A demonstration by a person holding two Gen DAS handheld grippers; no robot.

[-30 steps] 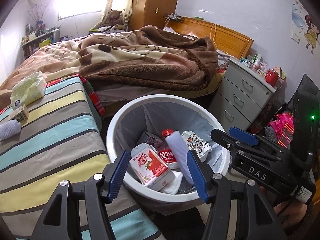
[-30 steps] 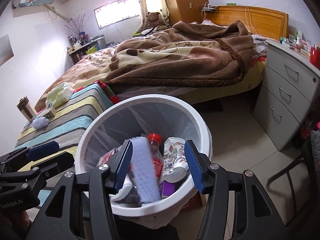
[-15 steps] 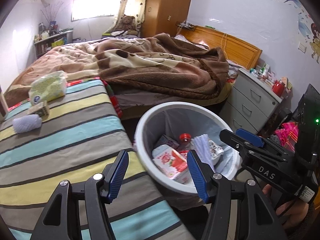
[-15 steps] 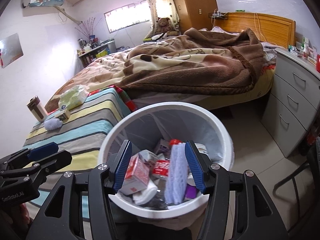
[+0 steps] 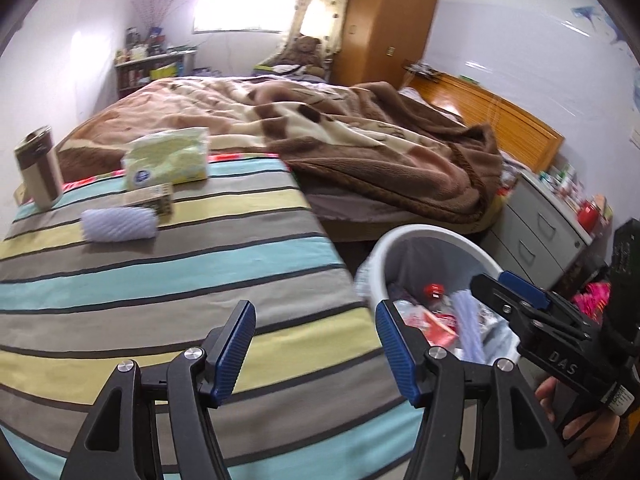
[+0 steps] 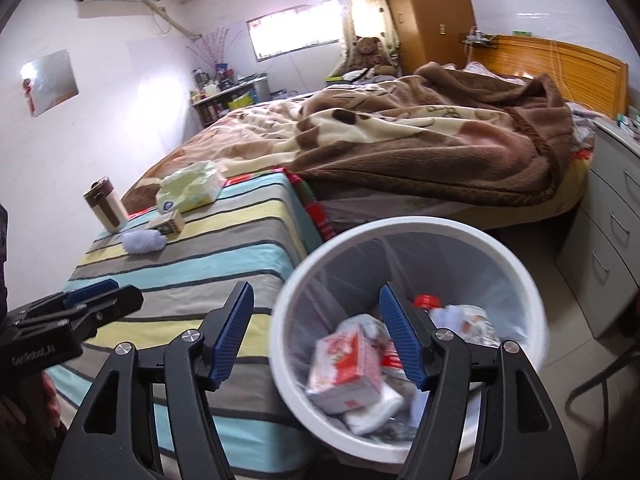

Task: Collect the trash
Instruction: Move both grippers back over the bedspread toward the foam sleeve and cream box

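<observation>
1. White bin (image 6: 404, 226) on the floor just beside the striped bench (image 5: 168, 272), between bench and bed (image 6: 400, 140); holds a red-and-white carton (image 6: 346, 364), a red-capped bottle (image 6: 427, 301), white wads and wrappers
2. Still on the bench top: ribbed white roll (image 5: 118, 225) lying on its side, touching a small box (image 5: 150, 199) behind it; green tissue pack (image 5: 166, 160) further back; brown-and-cream tumbler (image 5: 38, 168) upright near the far left corner
3. Right tongs (image 6: 316, 334) released, nothing between the blue pads (image 6: 400, 336); jaws just been spreading wider; right pad over the bin's mouth, left pad over the bench edge
4. Left tongs (image 5: 316, 354) released and bare, jaws just eased slightly wider; poised over the bench's near stripes, right pad close to the bin's rim
5. Seen in the left view at right: the other tongs over the bin, a hand (image 5: 580, 428) beneath them
6. Brown blanket (image 5: 380, 152) rumpled across the bed, wooden headboard (image 5: 492, 116) behind
7. Grey drawers (image 5: 536, 236) right of the bin, small items on top
8. Teddy bear (image 6: 368, 50) by the curtain, wardrobe (image 5: 388, 20) beside it, window (image 5: 240, 10) bright on the far wall
</observation>
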